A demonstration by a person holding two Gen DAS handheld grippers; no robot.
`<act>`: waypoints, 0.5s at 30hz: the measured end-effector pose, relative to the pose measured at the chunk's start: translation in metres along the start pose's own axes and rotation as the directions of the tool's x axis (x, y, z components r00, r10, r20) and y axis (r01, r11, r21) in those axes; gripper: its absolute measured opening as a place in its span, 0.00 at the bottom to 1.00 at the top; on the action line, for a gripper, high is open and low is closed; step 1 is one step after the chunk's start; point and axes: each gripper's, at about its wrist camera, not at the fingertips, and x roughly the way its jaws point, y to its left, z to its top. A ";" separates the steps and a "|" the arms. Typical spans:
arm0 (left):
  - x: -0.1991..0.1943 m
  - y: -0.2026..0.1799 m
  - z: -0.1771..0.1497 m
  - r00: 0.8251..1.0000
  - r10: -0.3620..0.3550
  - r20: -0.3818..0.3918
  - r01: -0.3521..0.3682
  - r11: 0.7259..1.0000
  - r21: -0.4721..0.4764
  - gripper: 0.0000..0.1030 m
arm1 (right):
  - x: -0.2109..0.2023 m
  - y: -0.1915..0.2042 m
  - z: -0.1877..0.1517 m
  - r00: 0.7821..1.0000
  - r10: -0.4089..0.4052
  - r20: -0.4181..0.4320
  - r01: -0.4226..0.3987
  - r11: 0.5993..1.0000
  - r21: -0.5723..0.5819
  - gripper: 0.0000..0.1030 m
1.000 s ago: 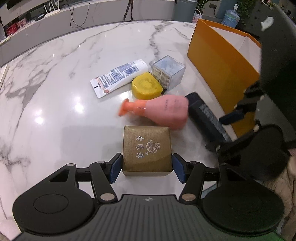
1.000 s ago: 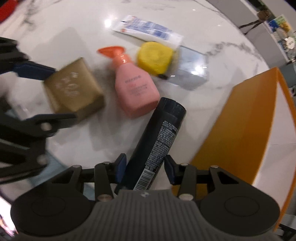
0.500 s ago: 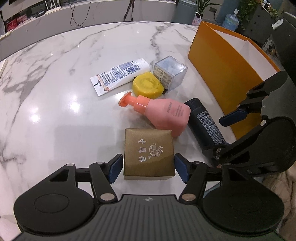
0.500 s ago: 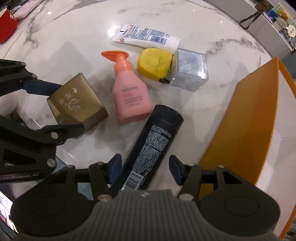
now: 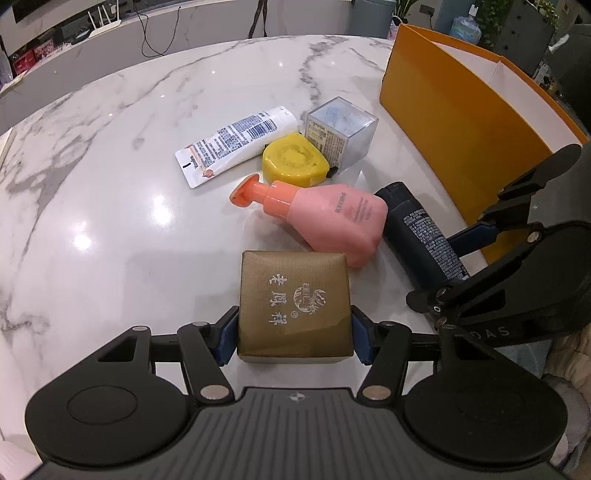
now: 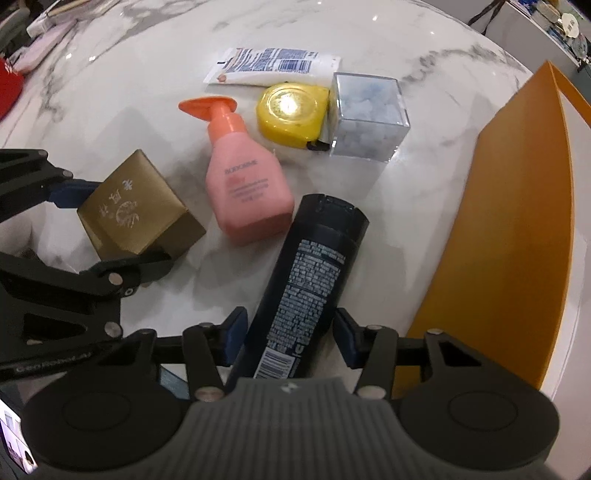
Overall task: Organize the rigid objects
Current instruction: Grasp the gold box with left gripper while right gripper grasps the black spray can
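Apparently touching, left gripper point(image 5: 294, 339) fingers point(image 5: 228, 336) close round the gold box point(image 5: 293, 308).

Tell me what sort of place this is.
Probably an office or showroom rather than a home. A large round marble table holds toiletries and an orange box. Behind it in the left wrist view run a long counter with cables, potted plants and a water jug.
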 end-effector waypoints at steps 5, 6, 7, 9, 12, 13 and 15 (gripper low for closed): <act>-0.001 -0.002 0.000 1.000 0.004 0.004 -0.004 1.000 -0.003 0.66 | -0.005 0.003 -0.008 0.999 -0.025 0.029 0.025 1.000 0.007 0.45; -0.002 -0.002 0.000 1.000 0.003 0.007 -0.003 1.000 -0.003 0.66 | -0.007 0.002 -0.008 0.999 -0.028 0.039 0.027 1.000 0.010 0.44; -0.004 -0.003 0.001 1.000 0.002 0.011 -0.001 1.000 -0.004 0.65 | -0.008 0.001 -0.008 0.998 -0.028 0.051 0.028 1.000 0.009 0.44; -0.008 -0.003 0.002 1.000 -0.009 0.024 0.009 1.000 -0.008 0.65 | -0.015 0.001 -0.010 0.997 -0.033 0.074 0.032 0.999 0.012 0.43; -0.014 -0.002 0.005 0.999 -0.023 0.031 0.024 0.999 -0.029 0.65 | -0.026 0.002 -0.011 0.994 -0.042 0.103 0.041 0.999 0.018 0.42; -0.016 -0.001 0.006 0.999 -0.026 0.035 0.027 0.999 -0.036 0.65 | -0.031 0.003 -0.013 0.993 -0.044 0.112 0.042 0.999 0.021 0.42; -0.022 0.000 0.008 0.998 -0.031 0.051 0.033 0.998 -0.050 0.65 | -0.040 0.001 -0.013 0.990 -0.045 0.132 0.042 0.999 0.025 0.41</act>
